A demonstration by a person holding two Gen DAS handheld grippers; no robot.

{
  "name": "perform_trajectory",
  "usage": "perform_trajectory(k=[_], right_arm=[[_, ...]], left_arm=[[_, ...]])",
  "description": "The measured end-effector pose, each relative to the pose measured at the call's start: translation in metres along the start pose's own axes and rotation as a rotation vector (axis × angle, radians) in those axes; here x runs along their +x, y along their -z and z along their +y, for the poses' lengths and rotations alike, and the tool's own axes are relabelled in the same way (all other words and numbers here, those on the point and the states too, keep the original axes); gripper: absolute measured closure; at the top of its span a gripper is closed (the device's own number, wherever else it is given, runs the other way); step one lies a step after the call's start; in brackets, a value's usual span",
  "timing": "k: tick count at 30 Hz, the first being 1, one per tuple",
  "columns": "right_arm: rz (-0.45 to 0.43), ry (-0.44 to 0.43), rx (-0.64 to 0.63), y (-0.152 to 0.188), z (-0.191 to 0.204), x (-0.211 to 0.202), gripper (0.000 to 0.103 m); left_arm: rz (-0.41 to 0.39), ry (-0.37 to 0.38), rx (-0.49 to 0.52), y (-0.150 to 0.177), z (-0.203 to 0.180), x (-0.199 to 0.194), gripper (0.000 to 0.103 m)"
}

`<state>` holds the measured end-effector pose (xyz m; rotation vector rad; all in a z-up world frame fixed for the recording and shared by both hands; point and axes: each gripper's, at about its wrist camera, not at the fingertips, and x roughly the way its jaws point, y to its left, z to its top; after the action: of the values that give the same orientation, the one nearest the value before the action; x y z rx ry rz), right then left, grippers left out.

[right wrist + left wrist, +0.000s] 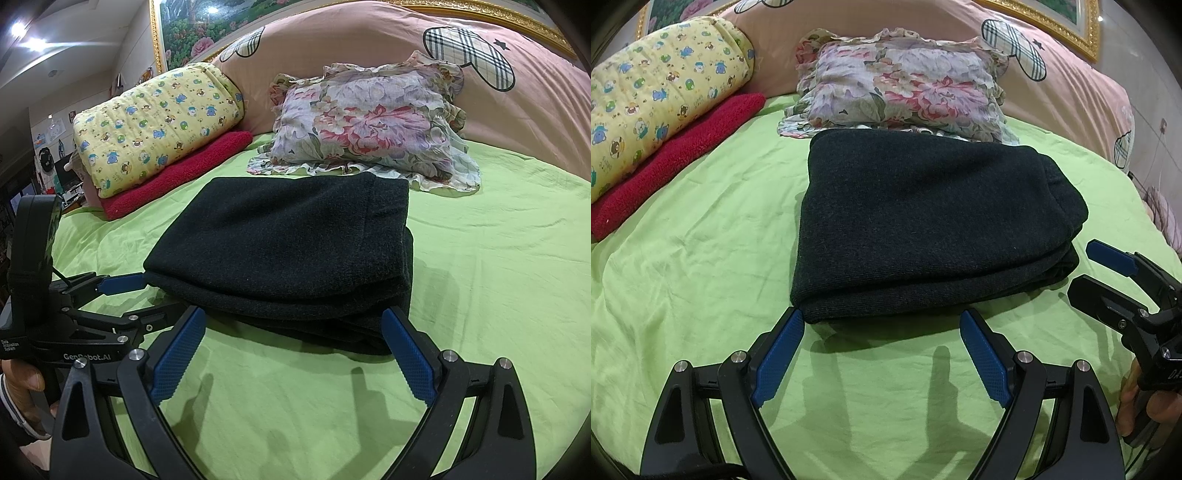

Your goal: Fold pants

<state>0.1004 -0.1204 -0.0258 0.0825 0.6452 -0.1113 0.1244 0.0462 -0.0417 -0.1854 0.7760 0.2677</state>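
The dark charcoal pants (923, 221) lie folded into a thick stacked rectangle on the green bedsheet (701, 258); they also show in the right wrist view (288, 251). My left gripper (882, 319) is open and empty, its blue fingertips just in front of the near folded edge. My right gripper (291, 319) is open and empty, at the near right part of the stack. The right gripper also shows at the right edge of the left wrist view (1108, 273), and the left gripper at the left of the right wrist view (125, 291).
A floral pillow (905, 88) lies just behind the pants. A yellow cartoon-print quilt (661, 96) sits on a folded red blanket (676, 162) at the back left. A pink duvet (1071, 85) lines the headboard side. Green sheet (498, 277) spreads around the pants.
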Motion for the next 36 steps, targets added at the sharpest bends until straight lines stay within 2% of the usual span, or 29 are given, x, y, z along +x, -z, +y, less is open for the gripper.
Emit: perform_trajectory(k=[10, 12, 21, 36], right_arm=[[-0.003, 0.002, 0.012, -0.002, -0.001, -0.002, 0.007], [-0.021, -0.02, 0.017, -0.005, -0.003, -0.005, 0.007], [-0.037, -0.031, 0.043, -0.012, -0.007, -0.006, 0.007], [-0.045, 0.03, 0.091, -0.013, -0.017, -0.01, 0.007]], left_arm=[[-0.003, 0.008, -0.012, -0.002, 0.001, -0.001, 0.016], [-0.009, 0.01, -0.016, -0.007, 0.003, -0.003, 0.016], [-0.035, -0.015, 0.0, -0.021, 0.001, -0.011, 0.016], [-0.049, 0.005, -0.023, -0.029, 0.004, -0.015, 0.016]])
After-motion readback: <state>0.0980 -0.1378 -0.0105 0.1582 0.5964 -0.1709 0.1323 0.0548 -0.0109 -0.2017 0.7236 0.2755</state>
